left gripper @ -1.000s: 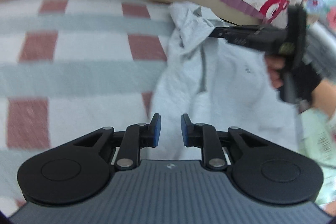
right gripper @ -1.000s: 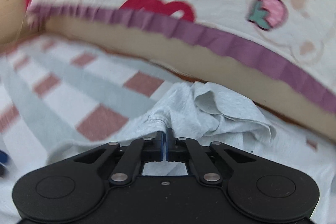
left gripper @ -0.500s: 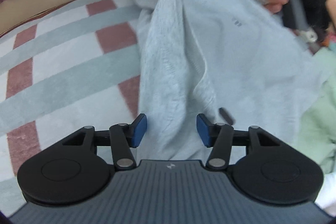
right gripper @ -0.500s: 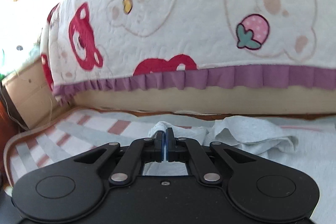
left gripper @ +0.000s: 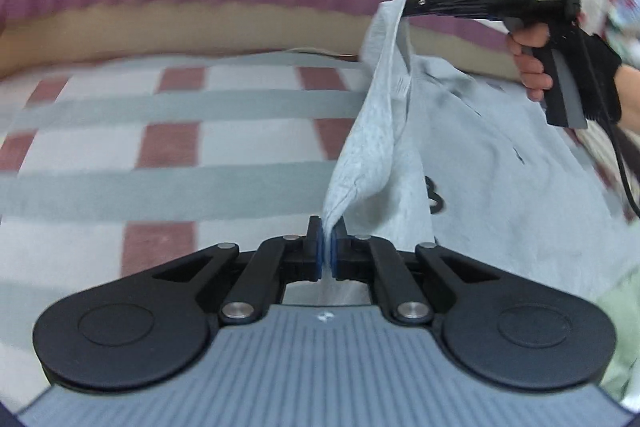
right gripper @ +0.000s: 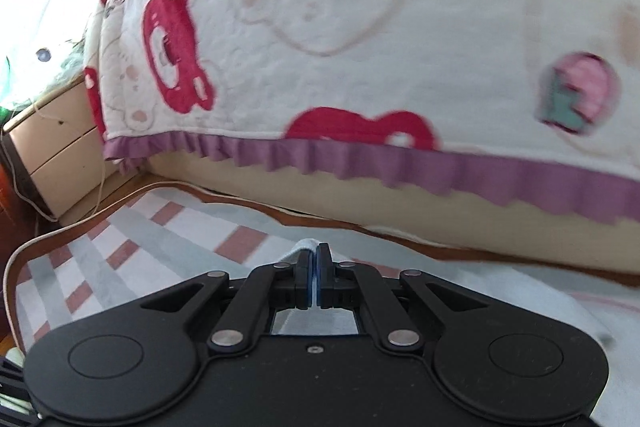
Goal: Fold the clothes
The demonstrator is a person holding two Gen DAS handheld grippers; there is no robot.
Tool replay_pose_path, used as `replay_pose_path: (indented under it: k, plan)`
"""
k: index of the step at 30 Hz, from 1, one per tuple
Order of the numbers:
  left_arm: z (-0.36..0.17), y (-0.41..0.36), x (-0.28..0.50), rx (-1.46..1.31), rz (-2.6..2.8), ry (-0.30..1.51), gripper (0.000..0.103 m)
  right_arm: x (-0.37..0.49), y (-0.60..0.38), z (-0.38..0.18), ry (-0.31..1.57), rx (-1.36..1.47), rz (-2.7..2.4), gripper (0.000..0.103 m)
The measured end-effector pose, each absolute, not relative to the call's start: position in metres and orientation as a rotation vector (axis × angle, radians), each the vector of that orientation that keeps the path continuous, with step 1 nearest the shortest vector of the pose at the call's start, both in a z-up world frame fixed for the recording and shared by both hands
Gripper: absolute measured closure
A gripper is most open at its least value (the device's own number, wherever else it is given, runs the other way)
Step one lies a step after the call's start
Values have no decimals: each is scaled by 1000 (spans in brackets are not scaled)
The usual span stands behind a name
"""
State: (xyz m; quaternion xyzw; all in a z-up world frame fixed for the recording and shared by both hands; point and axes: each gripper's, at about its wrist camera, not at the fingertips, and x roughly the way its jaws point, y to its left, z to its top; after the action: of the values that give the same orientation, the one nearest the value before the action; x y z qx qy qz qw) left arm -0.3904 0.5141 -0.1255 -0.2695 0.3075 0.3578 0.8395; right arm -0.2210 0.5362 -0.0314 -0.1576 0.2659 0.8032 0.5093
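Reading "DAS" on right gripper [left gripper: 405, 5]

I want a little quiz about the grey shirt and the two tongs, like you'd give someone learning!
1. True or false: both tongs pinch the grey shirt.
2. What pattern does the mat under the shirt have: A dots, B checks, C flowers?
3. Fill in: the edge of the bedcover has a ______ frill.

Key: 1 true: the left tongs and the right tongs each clamp an edge of it. 2 B. 3 purple.
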Motion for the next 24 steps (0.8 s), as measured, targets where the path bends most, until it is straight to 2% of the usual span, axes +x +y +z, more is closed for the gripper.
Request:
replay_pose_path:
  k: [6, 8, 11, 12, 13, 14, 15, 17, 18, 19, 24]
  plan:
    - [-133, 534, -421, -708, 905, 650, 100, -301, 582, -32, 572, -490, 1930, 102]
    - [-140, 542, -435, -753, 983, 673, 103, -324, 598, -42, 551, -538, 1898, 95]
    - [-153, 555, -449, -781, 1071, 723, 103, -336, 608, -60, 635, -562, 1881, 88]
    - [-157, 560, -455, -828, 1035, 701, 103, -330, 601, -63, 674, -523, 1895, 81]
    - [-161, 564, -461, -874, 998, 679, 100, -325, 593, -65, 710, -487, 1909, 57]
    - [-162, 566, -464, -898, 964, 661, 99, -317, 584, -65, 736, -461, 1920, 47]
    - [-162, 566, -460, -880, 937, 677, 98, -306, 571, -65, 756, -442, 1920, 47]
    - [-162, 567, -444, -816, 885, 731, 86, -284, 546, -64, 792, -411, 1924, 47]
    - [-164, 569, -434, -786, 859, 752, 72, -274, 530, -64, 802, -415, 1937, 47]
    - [-165, 571, -424, -756, 832, 773, 64, -263, 514, -64, 810, -421, 1951, 47]
    - [-178, 591, -364, -634, 754, 799, 59, -210, 429, -78, 806, -473, 1910, 47]
